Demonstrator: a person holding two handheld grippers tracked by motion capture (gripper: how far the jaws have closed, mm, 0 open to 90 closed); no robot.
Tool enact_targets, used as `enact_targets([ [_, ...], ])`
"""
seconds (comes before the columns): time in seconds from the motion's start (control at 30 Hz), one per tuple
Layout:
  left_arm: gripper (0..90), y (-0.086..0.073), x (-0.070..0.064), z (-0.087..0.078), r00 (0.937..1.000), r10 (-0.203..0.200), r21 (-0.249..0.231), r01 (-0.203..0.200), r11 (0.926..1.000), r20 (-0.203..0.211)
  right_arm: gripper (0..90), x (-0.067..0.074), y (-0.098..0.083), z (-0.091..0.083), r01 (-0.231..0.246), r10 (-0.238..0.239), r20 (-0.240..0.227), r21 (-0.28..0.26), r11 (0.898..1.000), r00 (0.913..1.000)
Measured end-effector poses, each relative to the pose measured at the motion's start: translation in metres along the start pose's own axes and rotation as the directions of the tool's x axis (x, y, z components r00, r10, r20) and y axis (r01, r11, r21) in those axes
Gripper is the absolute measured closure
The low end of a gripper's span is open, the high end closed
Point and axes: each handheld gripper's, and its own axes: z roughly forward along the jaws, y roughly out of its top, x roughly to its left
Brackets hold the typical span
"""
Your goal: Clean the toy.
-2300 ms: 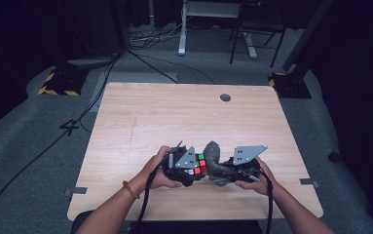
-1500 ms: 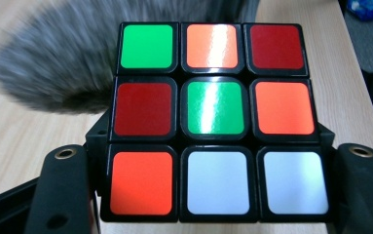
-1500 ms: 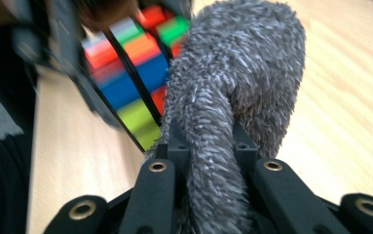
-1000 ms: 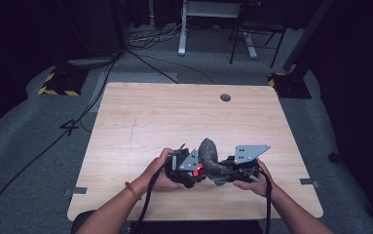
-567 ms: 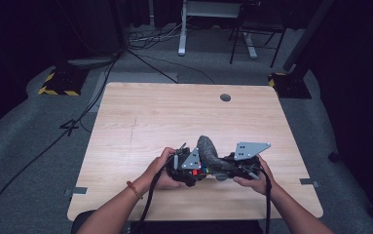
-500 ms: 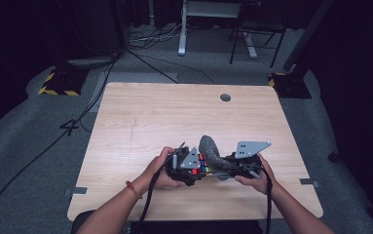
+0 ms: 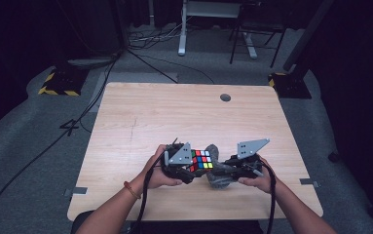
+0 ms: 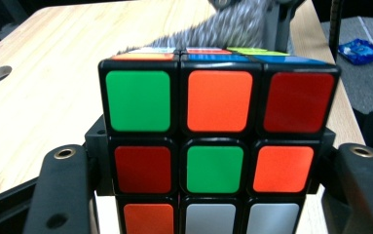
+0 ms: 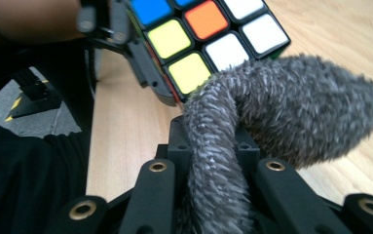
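A scrambled Rubik's cube (image 7: pixel 202 160) is held just above the table's near edge, with my left gripper (image 7: pixel 183 167) shut on it. In the left gripper view the cube (image 8: pixel 215 141) sits between the two black jaws, showing a face of green, orange, red and white squares. My right gripper (image 7: pixel 224 171) is shut on a grey fuzzy cloth (image 7: pixel 217 179). In the right gripper view the cloth (image 9: pixel 281 112) bulges out from between the jaws and presses against the cube's (image 9: pixel 208 29) lower corner. The cloth (image 8: pixel 233 24) also shows behind the cube's top edge.
The light wooden table (image 7: pixel 174 117) has a round cable hole (image 7: pixel 225 97) near its far edge. On the grey floor beyond stand a desk frame (image 7: pixel 208 29), cables and yellow-black striped bases (image 7: pixel 57 83). A blue packet (image 8: pixel 359 51) lies on the floor.
The cloth, raised over the cube a second ago, has come down to the cube's right side. The cube's coloured top face shows again. Both hands stay close together.
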Motion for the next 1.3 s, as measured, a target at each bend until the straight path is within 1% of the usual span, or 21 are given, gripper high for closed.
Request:
enact_targets([
  [0.1, 33.1, -0.001, 0.0, 0.002, 0.9999, 0.015, 0.018, -0.015, 0.9997, -0.007, 77.1, 0.003, 0.001, -0.002, 0.015, -0.015, -0.001, -0.01, 1.0, 0.9999],
  [0.17, 33.0, -0.001, 0.0, 0.004, 0.9996, 0.024, 0.032, -0.023, 0.9992, -0.014, 77.1, 0.002, 0.002, -0.003, 0.003, -0.003, -0.014, -0.023, 1.0, 0.9999],
  [0.23, 32.9, -0.001, -0.001, 0.006, 0.9995, 0.028, 0.049, -0.027, 0.9984, -0.012, 77.2, 0.002, 0.002, -0.002, 0.007, -0.007, -0.02, -0.031, 1.0, 0.9998],
  [0.3, 32.7, -0.001, -0.003, 0.008, 0.9987, 0.049, 0.071, -0.048, 0.9963, -0.016, 77.2, 0.004, 0.003, -0.001, 0.017, -0.018, -0.015, -0.029, 0.999, 0.9997],
  [0.4, 32.8, 0.0, -0.005, 0.011, 0.9988, 0.049, 0.084, -0.048, 0.9953, -0.009, 77.2, 0.01, 0.006, 0.0, 0.042, -0.042, 0.0, -0.029, 0.999, 0.9991],
  [0.47, 32.8, -0.001, -0.005, 0.012, 0.9994, 0.034, 0.082, -0.034, 0.9961, -0.001, 77.2, 0.013, 0.008, -0.002, 0.05, -0.05, 0.002, -0.046, 0.998, 0.9987],
  [0.53, 32.7, 0.0, -0.004, 0.014, 0.9992, 0.041, 0.092, -0.041, 0.9949, 0.0, 77.2, 0.015, 0.01, -0.003, 0.062, -0.061, 0.016, -0.046, 0.997, 0.998],
  [0.6, 32.7, 0.0, -0.005, 0.015, 0.9993, 0.036, 0.091, -0.036, 0.9952, 0.006, 77.2, 0.016, 0.01, -0.003, 0.068, -0.067, 0.019, -0.056, 0.996, 0.9975],
  [0.67, 32.8, 0.0, -0.004, 0.014, 0.9995, 0.032, 0.092, -0.033, 0.9952, 0.007, 77.3, 0.018, 0.011, -0.003, 0.08, -0.078, 0.033, -0.05, 0.996, 0.9964],
  [0.73, 33.0, 0.001, -0.004, 0.013, 0.9996, 0.029, 0.092, -0.029, 0.9954, -0.002, 77.3, 0.018, 0.012, -0.003, 0.091, -0.087, 0.064, -0.047, 0.995, 0.9941],
  [0.77, 33.1, 0.001, -0.004, 0.012, 0.9997, 0.026, 0.086, -0.025, 0.9959, -0.004, 77.3, 0.017, 0.012, -0.002, 0.1, -0.096, 0.086, -0.033, 0.994, 0.9916],
  [0.8, 33.1, 0.002, -0.003, 0.01, 0.9998, 0.021, 0.069, -0.021, 0.9974, 0.004, 77.3, 0.016, 0.012, 0.0, 0.097, -0.095, 0.102, -0.02, 0.995, 0.9903],
  [0.87, 33.3, 0.004, -0.002, 0.005, 0.9999, 0.015, 0.048, -0.015, 0.9987, -0.002, 77.4, 0.012, 0.008, 0.003, 0.073, -0.072, 0.116, -0.005, 0.997, 0.9906],
  [0.9, 33.4, 0.005, -0.001, 0.002, 0.9999, 0.017, 0.028, -0.017, 0.9995, -0.001, 77.3, 0.011, 0.006, 0.005, 0.067, -0.068, 0.119, 0.016, 0.998, 0.9905],
  [0.93, 33.4, 0.006, 0.0, 0.0, 1.0, 0.008, 0.016, -0.008, 0.9998, 0.002, 77.3, 0.01, 0.004, 0.007, 0.063, -0.068, 0.125, 0.038, 0.997, 0.9899],
  [0.97, 33.4, 0.006, 0.001, -0.002, 1.0, 0.0, 0.01, 0.0, 0.9999, -0.004, 77.3, 0.009, 0.002, 0.01, 0.057, -0.064, 0.124, 0.057, 0.997, 0.9902],
  [1.03, 33.4, 0.006, 0.002, -0.004, 1.0, 0.002, 0.009, -0.001, 1.0, -0.009, 77.3, 0.008, -0.001, 0.012, 0.05, -0.057, 0.111, 0.063, 0.997, 0.9922],
  [1.1, 33.4, 0.005, 0.003, -0.004, 1.0, -0.003, 0.014, 0.003, 0.9999, -0.006, 77.3, 0.01, 0.002, 0.01, 0.06, -0.064, 0.102, 0.045, 0.997, 0.9927],
  [1.13, 33.4, 0.005, 0.003, -0.003, 1.0, 0.002, 0.02, -0.002, 0.9998, -0.008, 77.3, 0.013, 0.004, 0.007, 0.066, -0.068, 0.089, 0.019, 0.998, 0.9937],
  [1.2, 33.4, 0.004, 0.003, 0.001, 0.9998, 0.015, 0.046, -0.015, 0.9989, -0.009, 77.4, 0.019, 0.01, 0.001, 0.094, -0.092, 0.082, -0.017, 0.995, 0.9924],
  [1.3, 33.4, 0.004, -0.002, 0.008, 0.9993, 0.036, 0.08, -0.036, 0.9962, -0.003, 77.3, 0.024, 0.015, -0.007, 0.114, -0.109, 0.078, -0.073, 0.991, 0.991],
])
